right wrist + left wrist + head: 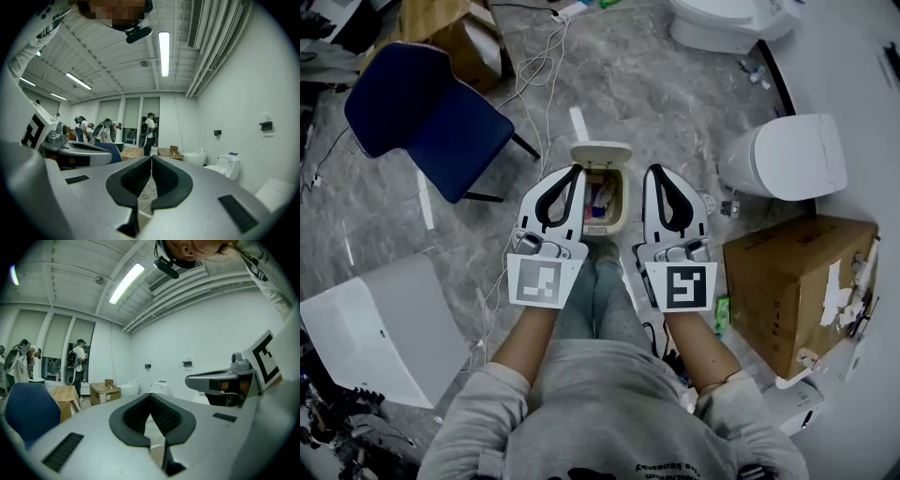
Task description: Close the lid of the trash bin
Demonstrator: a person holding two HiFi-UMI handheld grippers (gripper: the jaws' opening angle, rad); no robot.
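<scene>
Both left gripper [575, 172] and right gripper [653, 172] fingers together, flanking open trash bin [622, 210]; chair [431, 112], perhaps cables [539, 70].

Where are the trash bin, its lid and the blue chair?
trash bin [602, 228]: head view, front rim.
lid [602, 153]: head view, middle of the open lid.
blue chair [441, 122]: head view, blue upholstery.

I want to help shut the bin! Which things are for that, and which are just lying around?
For the job: trash bin, its raised lid, left gripper, right gripper, both shut and empty.
Just lying about: blue chair, cardboard box, white toilet, floor cables.
</scene>
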